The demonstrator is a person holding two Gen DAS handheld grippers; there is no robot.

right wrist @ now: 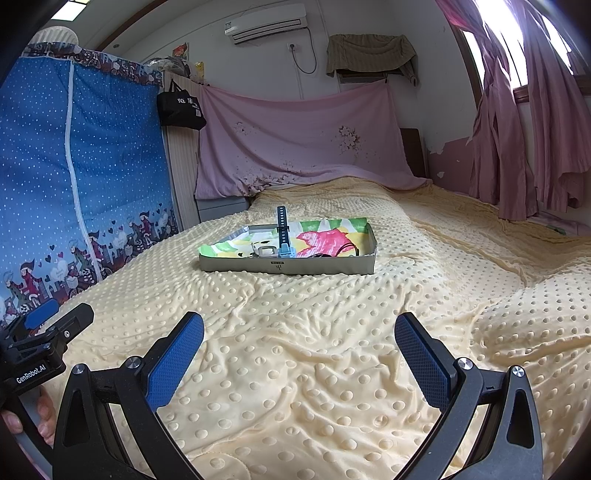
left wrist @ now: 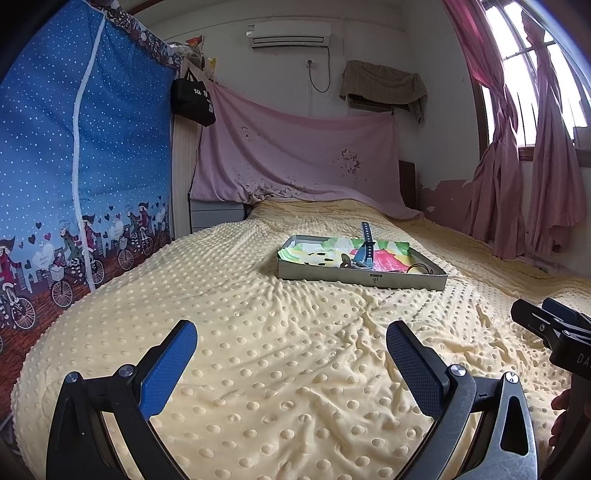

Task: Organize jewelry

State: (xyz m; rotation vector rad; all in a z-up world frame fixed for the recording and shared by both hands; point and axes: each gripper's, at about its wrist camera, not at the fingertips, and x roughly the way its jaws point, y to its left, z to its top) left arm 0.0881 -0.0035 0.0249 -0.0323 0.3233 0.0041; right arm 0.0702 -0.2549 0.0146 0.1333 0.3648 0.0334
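Right wrist view cuts off the left gripper [right wrist: 48,317] at the left edge. The right gripper [right wrist: 299,339] and the left one both hang released, empty, above the bumpy cream bedspread [right wrist: 295,369]. Far ahead sits a shallow grey cardboard tray [right wrist: 325,266] holding a blue watch strap [right wrist: 283,232] standing upright; darker pieces beside it are unclear.

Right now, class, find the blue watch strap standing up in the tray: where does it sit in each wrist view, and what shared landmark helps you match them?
Left wrist view: the blue watch strap stands right of centre, mid-height, inside the tray.
Right wrist view: the strap stands just left of centre, mid-height, in the same tray.
Shared landmark: the air conditioner high on the back wall.
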